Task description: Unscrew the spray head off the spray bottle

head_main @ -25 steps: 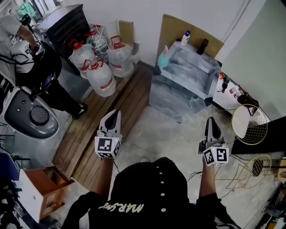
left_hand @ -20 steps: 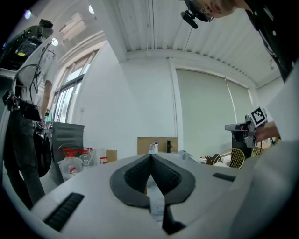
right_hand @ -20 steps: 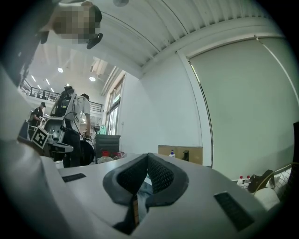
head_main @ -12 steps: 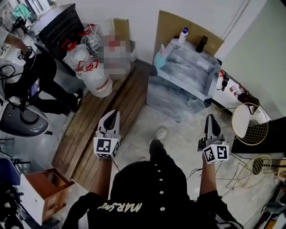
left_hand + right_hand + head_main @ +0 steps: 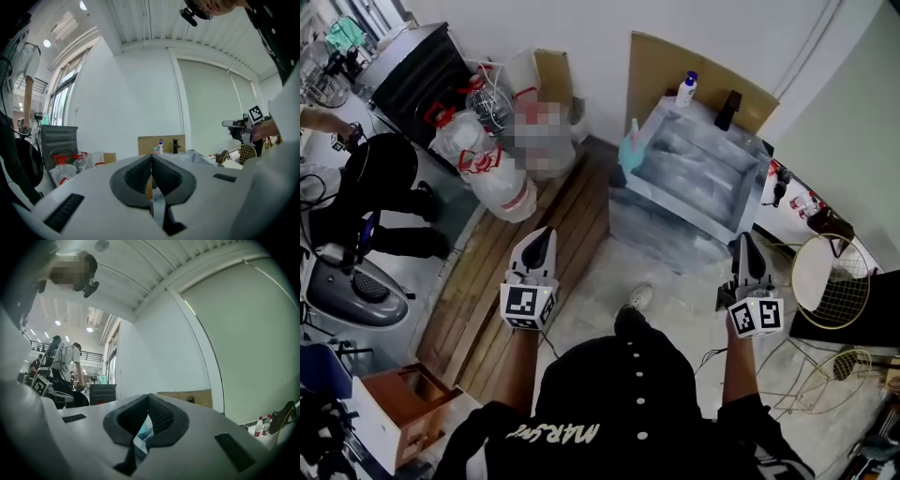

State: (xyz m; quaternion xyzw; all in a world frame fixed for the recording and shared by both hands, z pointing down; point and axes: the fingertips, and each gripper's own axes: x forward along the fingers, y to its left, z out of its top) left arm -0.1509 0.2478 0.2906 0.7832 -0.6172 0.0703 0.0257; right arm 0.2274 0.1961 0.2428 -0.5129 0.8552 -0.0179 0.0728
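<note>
Both left claw [image 5: 541, 236] and right claw [image 5: 745, 244] are pinched shut, empty; teal spray bottle [image 5: 630, 147] stands beside grey table [image 5: 703, 173].

Clear ahead of the left tongs [image 5: 541, 236] and right tongs [image 5: 744, 244], across the floor [image 5: 675, 281] to the tabletop [image 5: 705, 171] at one o'clock. Blocked at eleven by water jugs [image 5: 499, 178], at three by round wire frames [image 5: 825, 281].
</note>
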